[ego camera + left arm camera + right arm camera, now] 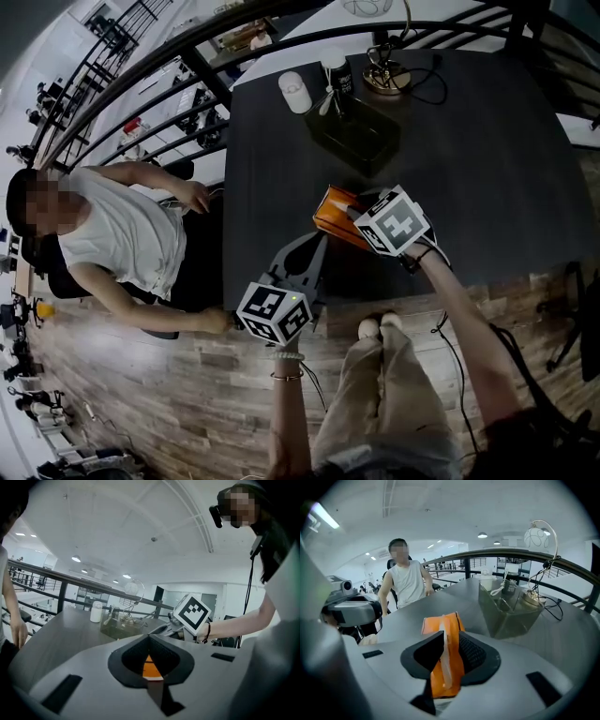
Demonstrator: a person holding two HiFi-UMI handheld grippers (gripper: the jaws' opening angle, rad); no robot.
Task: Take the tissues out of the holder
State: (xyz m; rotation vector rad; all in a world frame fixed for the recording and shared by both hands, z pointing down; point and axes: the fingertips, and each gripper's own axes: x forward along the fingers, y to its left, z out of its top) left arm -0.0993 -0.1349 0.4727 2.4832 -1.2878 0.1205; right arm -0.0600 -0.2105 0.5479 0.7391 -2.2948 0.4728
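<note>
**One holder, one tissue, two grippers**

Nearest you, your left gripper has its jaws together on nothing. Your right gripper has its jaws parted, with one white tissue between them. The tissue runs along the top of the single orange tissue holder, low centre on the dark table. Only the right gripper view shows that tissue. Farther up stand one clear bin, one white cylinder and one desk lamp. One seated person is at the left edge.

The holder is bright orange, with a white tissue striping its top, on a dark charcoal table. The left gripper and right gripper are grey with black pads, their cubes patterned in black-and-white squares. Brown planks pattern the floor.
</note>
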